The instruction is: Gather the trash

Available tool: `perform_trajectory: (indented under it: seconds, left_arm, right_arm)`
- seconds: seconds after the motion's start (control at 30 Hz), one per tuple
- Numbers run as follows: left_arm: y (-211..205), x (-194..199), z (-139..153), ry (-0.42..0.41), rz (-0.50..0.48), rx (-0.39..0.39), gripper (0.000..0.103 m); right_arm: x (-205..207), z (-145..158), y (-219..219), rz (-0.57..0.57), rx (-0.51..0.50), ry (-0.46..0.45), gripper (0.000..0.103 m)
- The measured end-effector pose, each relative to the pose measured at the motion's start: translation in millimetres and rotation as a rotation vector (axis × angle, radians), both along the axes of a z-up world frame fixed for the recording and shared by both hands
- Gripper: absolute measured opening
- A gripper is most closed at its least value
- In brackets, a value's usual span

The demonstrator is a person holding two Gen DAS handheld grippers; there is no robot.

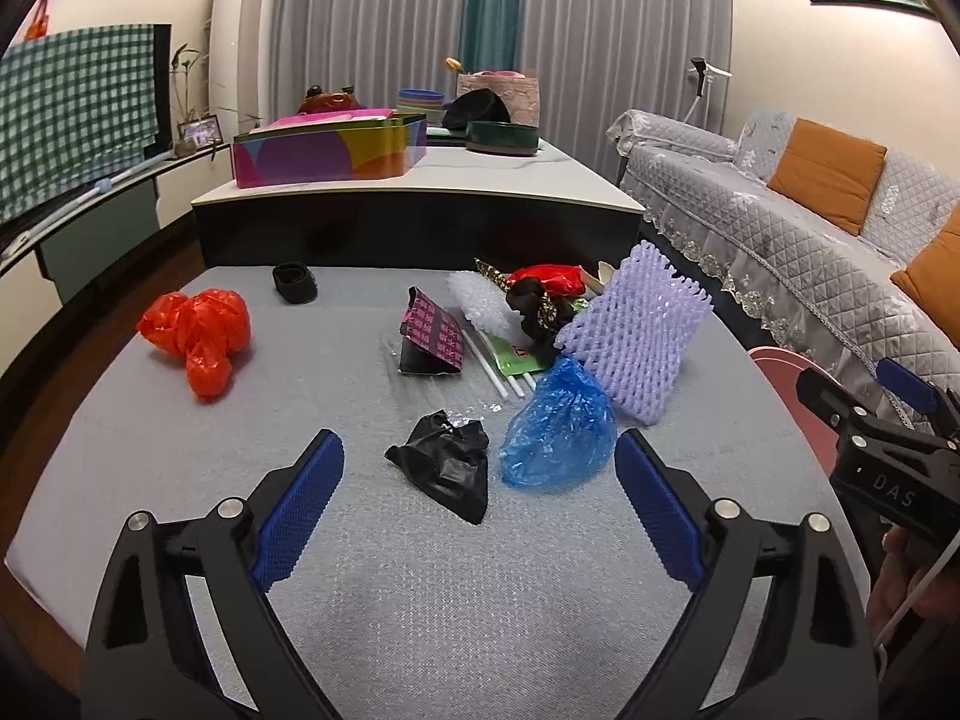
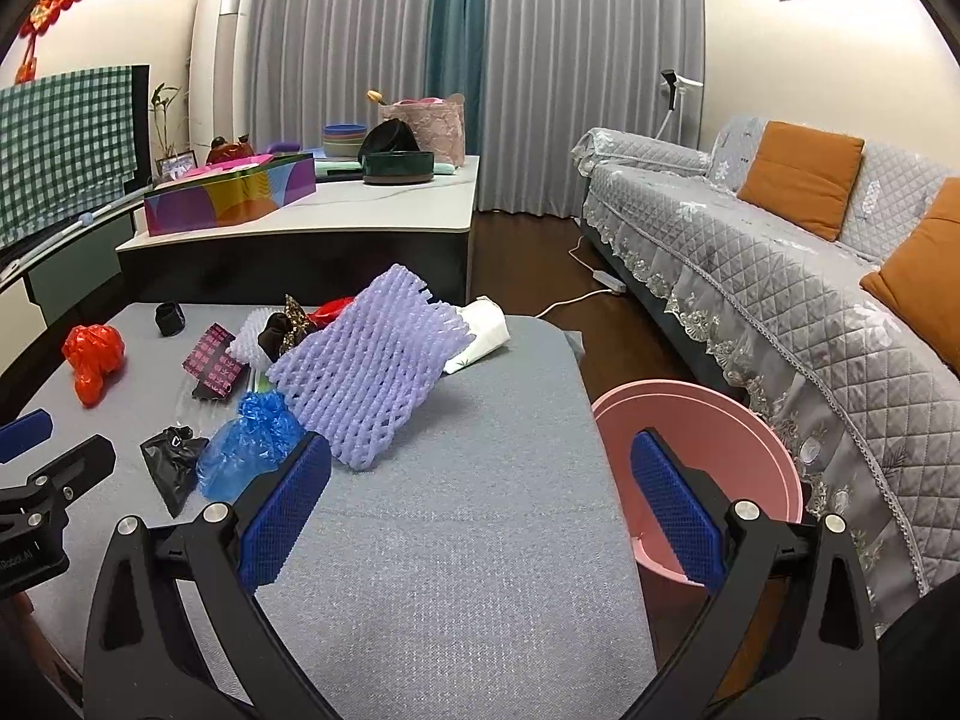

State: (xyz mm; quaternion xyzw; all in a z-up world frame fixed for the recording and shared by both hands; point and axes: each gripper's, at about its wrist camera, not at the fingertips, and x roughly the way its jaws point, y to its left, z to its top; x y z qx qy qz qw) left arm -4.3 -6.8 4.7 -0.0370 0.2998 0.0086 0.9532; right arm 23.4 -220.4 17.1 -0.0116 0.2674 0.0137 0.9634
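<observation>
Left wrist view shows my left tool wide open over the grey counter, holding nothing. A crumpled black bag lies between its blue pads, not touched. A blue bag sits just beside it, leaning on a purple foam net. An orange-red bag lies well apart on the far left. Right wrist view shows my right tool wide open too, with nothing in it. A pink bin stands on the floor beside the counter's edge, near my right pad.
</observation>
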Motion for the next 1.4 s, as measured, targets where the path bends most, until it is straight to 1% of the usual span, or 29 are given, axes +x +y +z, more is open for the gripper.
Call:
perform_trajectory:
  seconds: [0.23,1.4]
  left_arm:
    - [-1.7,0.2,0.3,0.007,-0.020,-0.005,0.089]
    - [-4.9,0.5,-4.7,0.017,-0.018,0.005,0.089]
  right_arm:
    - [-0.4,1.2,0.2,0.007,-0.002,-0.009,0.098]
    - [-1.8,-0.1,2.8,0.007,0.003,-0.007,0.098]
